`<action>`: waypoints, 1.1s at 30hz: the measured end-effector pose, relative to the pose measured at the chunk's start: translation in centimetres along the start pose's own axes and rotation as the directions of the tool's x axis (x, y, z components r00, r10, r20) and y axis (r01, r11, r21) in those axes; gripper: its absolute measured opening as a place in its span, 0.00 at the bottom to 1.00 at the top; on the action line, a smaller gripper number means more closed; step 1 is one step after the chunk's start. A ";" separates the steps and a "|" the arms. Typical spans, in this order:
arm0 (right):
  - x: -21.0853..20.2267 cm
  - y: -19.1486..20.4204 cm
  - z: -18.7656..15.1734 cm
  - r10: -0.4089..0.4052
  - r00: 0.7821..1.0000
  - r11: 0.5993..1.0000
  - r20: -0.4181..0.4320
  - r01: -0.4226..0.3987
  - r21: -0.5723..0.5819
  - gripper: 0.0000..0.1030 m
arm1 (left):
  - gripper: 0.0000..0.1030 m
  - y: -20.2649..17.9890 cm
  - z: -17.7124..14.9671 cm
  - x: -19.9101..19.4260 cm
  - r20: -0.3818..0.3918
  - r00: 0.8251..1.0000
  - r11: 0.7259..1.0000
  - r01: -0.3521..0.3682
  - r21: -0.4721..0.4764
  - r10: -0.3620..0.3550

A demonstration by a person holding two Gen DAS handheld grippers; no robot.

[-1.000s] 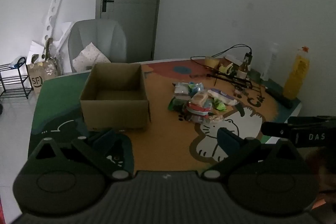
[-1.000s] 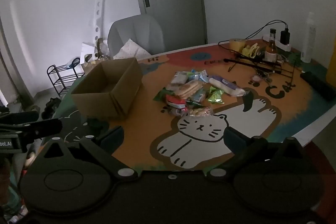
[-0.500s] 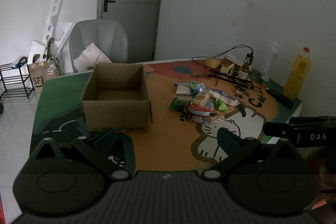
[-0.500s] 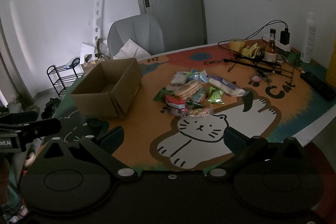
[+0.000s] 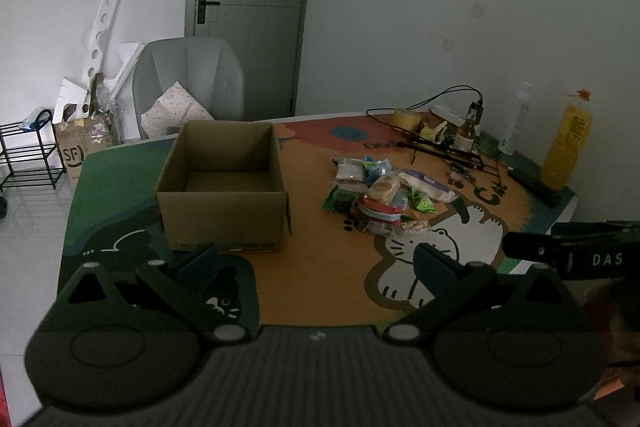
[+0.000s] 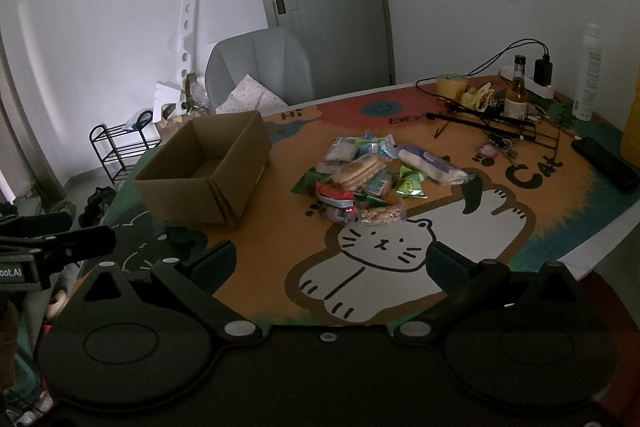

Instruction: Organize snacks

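A pile of wrapped snacks (image 5: 384,195) (image 6: 364,179) lies mid-table on the cat-print mat. Left of it stands an empty, open cardboard box (image 5: 224,187) (image 6: 208,171). My left gripper (image 5: 316,261) hovers open above the near table edge, in front of the box and well short of the snacks. My right gripper (image 6: 330,261) is open too, held over the white cat drawing, nearer than the pile. Neither holds anything. Each view catches the other gripper's black body at its side edge.
At the table's far right are a yellow bottle (image 5: 568,143), a white spray can (image 6: 588,71), a small brown bottle (image 6: 518,95), a tape roll (image 6: 452,85), cables with a black wire stand (image 6: 496,127) and a dark remote (image 6: 604,163). A grey chair (image 5: 188,83) stands behind the table.
Both views have drawn back and risen slightly, so box and snacks sit a little further off. Both grippers stay open, and nothing on the table has moved.
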State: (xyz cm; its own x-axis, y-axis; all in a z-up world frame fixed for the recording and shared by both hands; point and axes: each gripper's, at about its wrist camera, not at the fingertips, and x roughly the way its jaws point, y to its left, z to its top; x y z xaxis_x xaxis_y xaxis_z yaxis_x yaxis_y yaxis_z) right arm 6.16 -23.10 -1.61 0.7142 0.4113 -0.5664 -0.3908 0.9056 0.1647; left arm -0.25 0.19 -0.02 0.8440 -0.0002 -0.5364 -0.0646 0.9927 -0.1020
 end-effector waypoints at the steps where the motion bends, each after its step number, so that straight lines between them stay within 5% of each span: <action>1: 0.0 0.0 0.0 0.001 1.000 1.000 0.002 -0.001 -0.001 1.00 | 1.00 0.0 0.0 0.0 0.000 1.000 1.000 0.000 0.001 0.000; 33: 0.3 -0.1 0.0 0.004 1.000 1.000 -0.012 -0.004 0.019 1.00 | 1.00 0.7 0.1 -0.4 0.008 1.000 1.000 0.003 -0.001 -0.003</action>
State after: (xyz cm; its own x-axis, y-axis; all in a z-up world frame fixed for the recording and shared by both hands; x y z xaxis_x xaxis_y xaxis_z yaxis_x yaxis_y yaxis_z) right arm 6.40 -23.11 -1.78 0.7054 0.4137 -0.5755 -0.3827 0.9058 0.1821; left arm -0.59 0.90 0.27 0.8485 -0.0024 -0.5292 -0.0623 0.9926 -0.1044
